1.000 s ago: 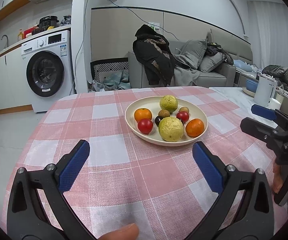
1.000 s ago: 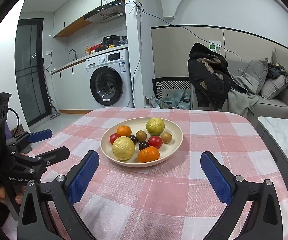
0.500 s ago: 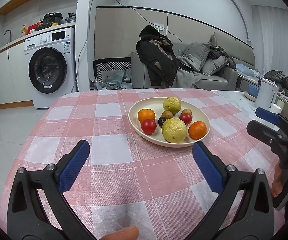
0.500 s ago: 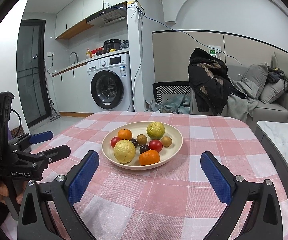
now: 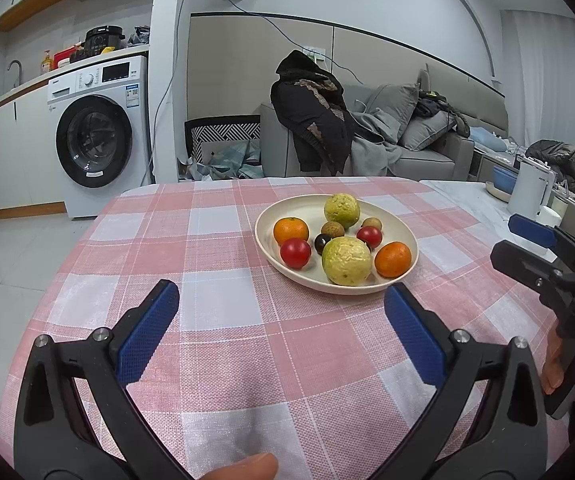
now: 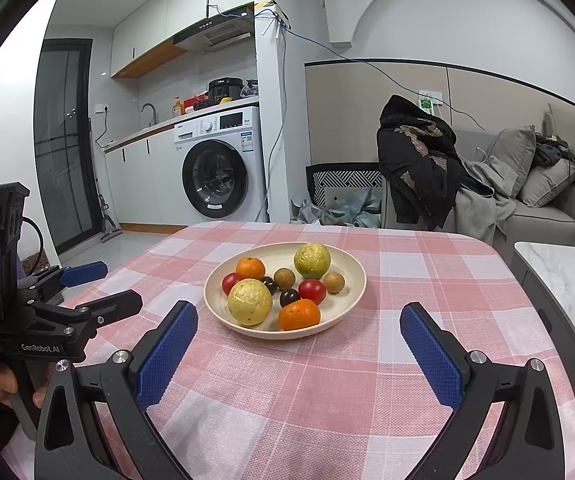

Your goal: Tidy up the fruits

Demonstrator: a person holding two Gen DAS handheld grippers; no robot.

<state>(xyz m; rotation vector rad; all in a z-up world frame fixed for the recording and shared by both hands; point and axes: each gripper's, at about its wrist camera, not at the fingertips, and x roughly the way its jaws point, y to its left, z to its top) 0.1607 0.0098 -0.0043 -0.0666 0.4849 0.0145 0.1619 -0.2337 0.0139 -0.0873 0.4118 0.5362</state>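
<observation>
A cream plate on the pink checked tablecloth holds two yellow-green guavas, two oranges, two red tomatoes and several small brown and dark fruits. My left gripper is open and empty, short of the plate's near left side. My right gripper is open and empty, just in front of the plate. Each gripper shows in the other's view, the right one and the left one, both open.
A marble side table with a white kettle stands to the right of the table. Beyond the far edge are a grey sofa with a dark coat and a washing machine.
Both grippers have risen and tilted up a little, so the plate sits lower in both views. Both stay open and empty. The fruits have not moved.
</observation>
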